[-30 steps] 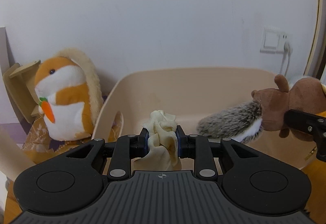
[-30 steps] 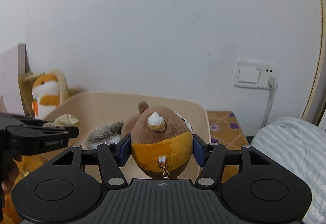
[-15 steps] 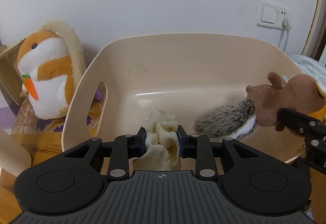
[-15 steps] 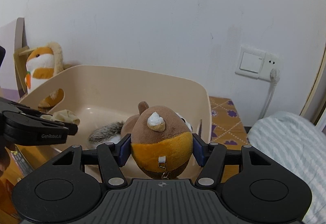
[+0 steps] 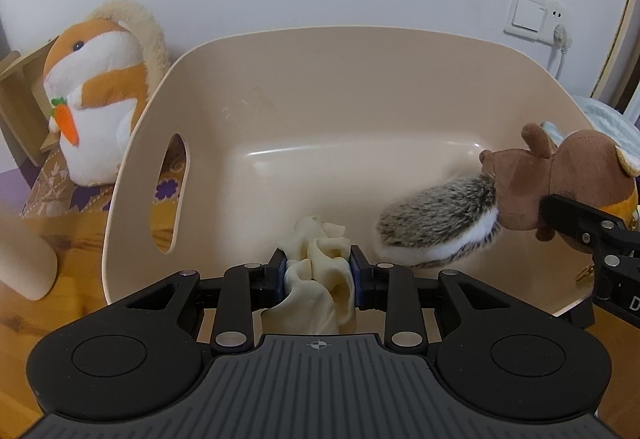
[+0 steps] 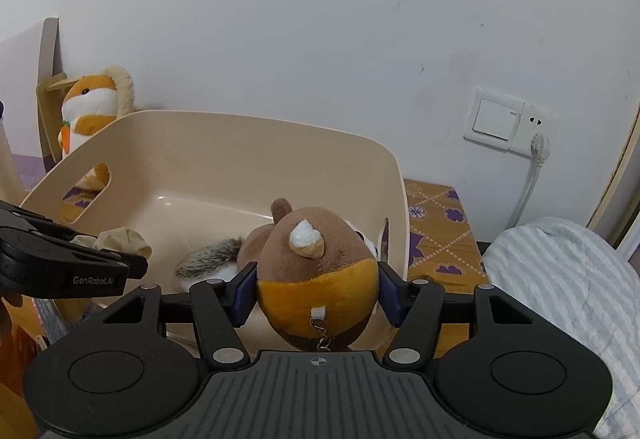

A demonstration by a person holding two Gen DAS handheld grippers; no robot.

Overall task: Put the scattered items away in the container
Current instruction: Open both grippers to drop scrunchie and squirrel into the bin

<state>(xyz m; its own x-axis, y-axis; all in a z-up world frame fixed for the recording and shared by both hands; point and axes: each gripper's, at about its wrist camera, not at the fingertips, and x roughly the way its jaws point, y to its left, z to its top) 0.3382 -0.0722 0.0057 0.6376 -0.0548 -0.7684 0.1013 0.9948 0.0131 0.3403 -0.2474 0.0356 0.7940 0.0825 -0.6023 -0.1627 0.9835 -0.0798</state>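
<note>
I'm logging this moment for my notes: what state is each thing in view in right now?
left gripper: jaws opening, cream cloth between them
cream cloth: bunched, over the bin
right gripper: shut on squirrel plush
squirrel plush: held over the bin, tail hanging inside
beige bin: upright, nothing resting inside
hamster plush: upright outside the bin
wall plug: plugged in

Beige tub (image 5: 360,87), brown-orange squirrel (image 6: 316,279)

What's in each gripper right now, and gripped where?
Left gripper: bunched cream cloth, jaws opening. Right gripper: squirrel plush, across its body.
</note>
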